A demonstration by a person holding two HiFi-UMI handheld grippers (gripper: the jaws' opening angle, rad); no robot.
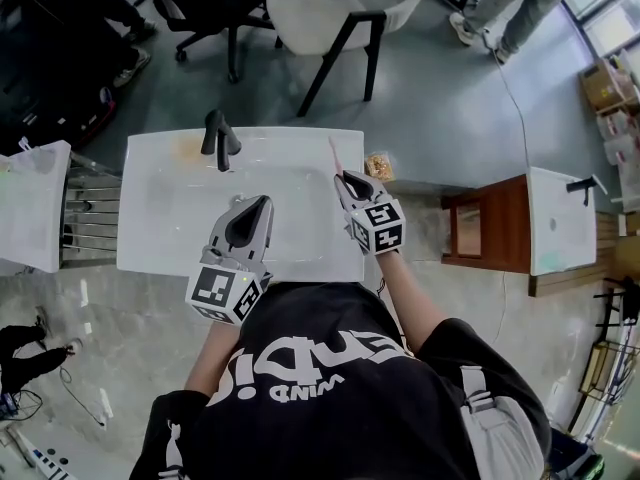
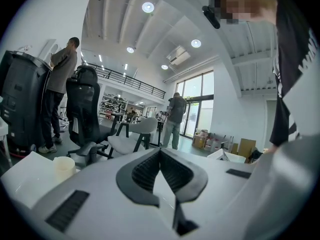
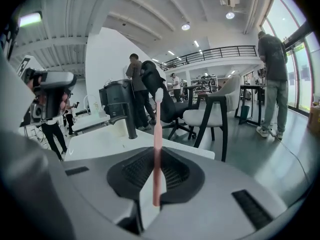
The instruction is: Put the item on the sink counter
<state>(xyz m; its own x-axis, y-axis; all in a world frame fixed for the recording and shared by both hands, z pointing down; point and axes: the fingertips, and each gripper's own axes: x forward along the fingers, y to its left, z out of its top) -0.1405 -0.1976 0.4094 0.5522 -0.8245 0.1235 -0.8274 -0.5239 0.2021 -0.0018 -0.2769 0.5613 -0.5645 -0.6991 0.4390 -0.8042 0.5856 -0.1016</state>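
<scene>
The white rectangular sink counter (image 1: 150,168) with its black tap (image 1: 220,138) lies just ahead of both grippers. Left of the tap's line, the left gripper (image 1: 262,203) hangs with jaws together on nothing. The right gripper (image 1: 345,178) clamps a slim pink toothbrush (image 3: 157,149). Its long axis runs straight out from the jaws, bristle end away, over the counter's right side. The white lettering on the person's black shirt cannot be read reliably.

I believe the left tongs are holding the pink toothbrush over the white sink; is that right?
Not quite: the right tongs hold the pink toothbrush over the white sink. The right gripper view shows it clamped between those jaws, while the left tongs are shut on nothing.
</scene>
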